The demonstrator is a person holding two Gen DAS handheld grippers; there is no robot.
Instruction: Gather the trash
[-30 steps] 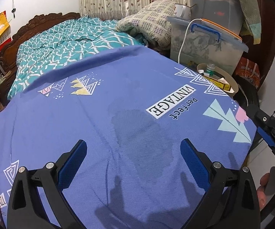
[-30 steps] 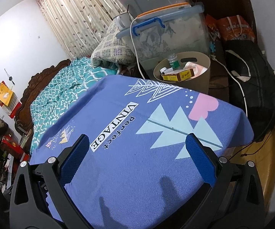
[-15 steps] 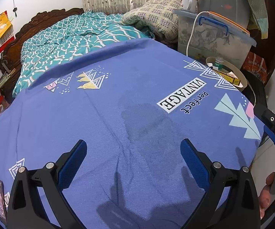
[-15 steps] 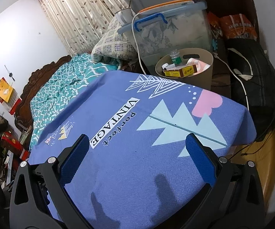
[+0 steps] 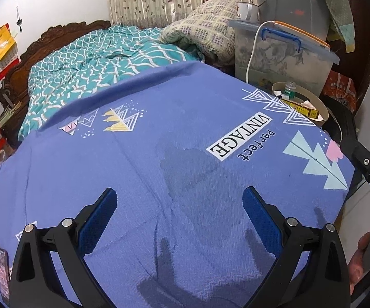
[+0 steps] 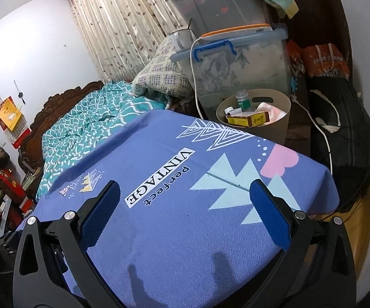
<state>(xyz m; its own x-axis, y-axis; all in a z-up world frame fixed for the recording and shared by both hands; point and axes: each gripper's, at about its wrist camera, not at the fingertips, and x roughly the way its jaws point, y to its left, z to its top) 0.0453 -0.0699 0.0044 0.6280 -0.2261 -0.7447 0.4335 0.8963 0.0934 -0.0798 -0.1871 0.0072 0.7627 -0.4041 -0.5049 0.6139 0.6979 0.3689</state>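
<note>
Hovering over the blue cloth (image 5: pixel 174 159) that covers the desk, both grippers sit with fingers spread wide and nothing between them. The left gripper (image 5: pixel 179 213) looks across the middle of the cloth, the right gripper (image 6: pixel 185 205) is angled toward its far corner. My guess is they're held apart and empty like that because there's nothing left on the cloth to grab, apart from a dark damp-looking patch (image 5: pixel 185 164) near its centre and a phone (image 5: pixel 1 269) lying at its near left edge.

The trash itself is already in the beige bin (image 6: pixel 280 125), which stands just past the far corner of the cloth, low enough to drop stuff into: a yellow box (image 6: pixel 247 120), a small green-labelled bottle (image 6: pixel 242 101) and some pinkish paper (image 6: pixel 268 109). Behind the bin is a clear storage tub (image 6: pixel 238 64). Looks basically done to me, or just a last scan for leftovers
</note>
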